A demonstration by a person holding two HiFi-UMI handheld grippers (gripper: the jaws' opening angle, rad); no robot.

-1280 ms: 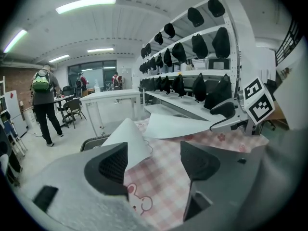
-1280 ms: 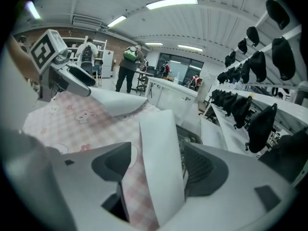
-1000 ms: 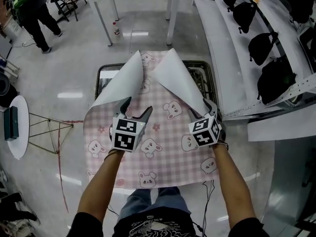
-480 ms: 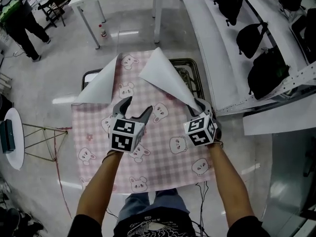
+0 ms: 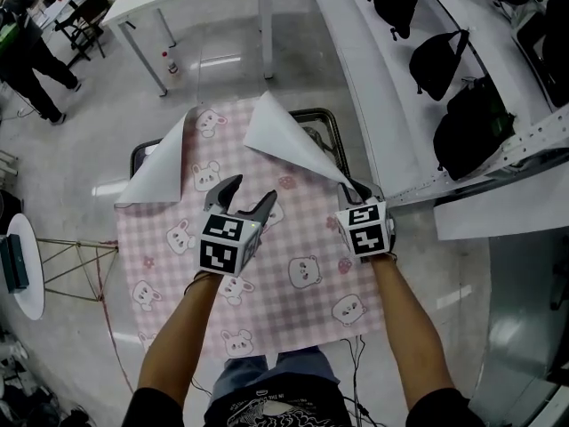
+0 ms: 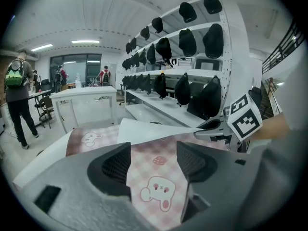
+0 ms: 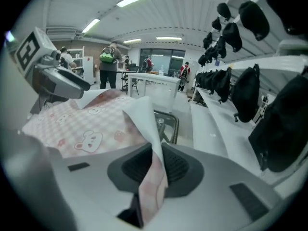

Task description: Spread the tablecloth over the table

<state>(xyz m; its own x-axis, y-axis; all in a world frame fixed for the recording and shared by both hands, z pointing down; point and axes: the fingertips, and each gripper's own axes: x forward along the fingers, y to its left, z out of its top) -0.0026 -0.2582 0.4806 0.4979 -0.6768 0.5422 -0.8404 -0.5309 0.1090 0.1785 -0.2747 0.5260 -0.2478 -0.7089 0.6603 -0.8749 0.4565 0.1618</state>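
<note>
Tugging the tablecloth [image 5: 284,269] by the far right flap [image 5: 289,136] your right gripper [image 5: 356,190] is just clamping, while your left gripper [image 5: 247,197], jaws just narrowing, grasps nothing, could drag it askew off the table [image 5: 332,130].

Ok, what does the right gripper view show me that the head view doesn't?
Only the right gripper view: the right gripper, whose jaws have just been closing, pinching a fold of the tablecloth between its pads. Only the head view: the person's forearms and the cloth's near edge hanging by the legs. Both: the pink checked cloth, the left gripper over it, and the black bags on the shelves.
</note>
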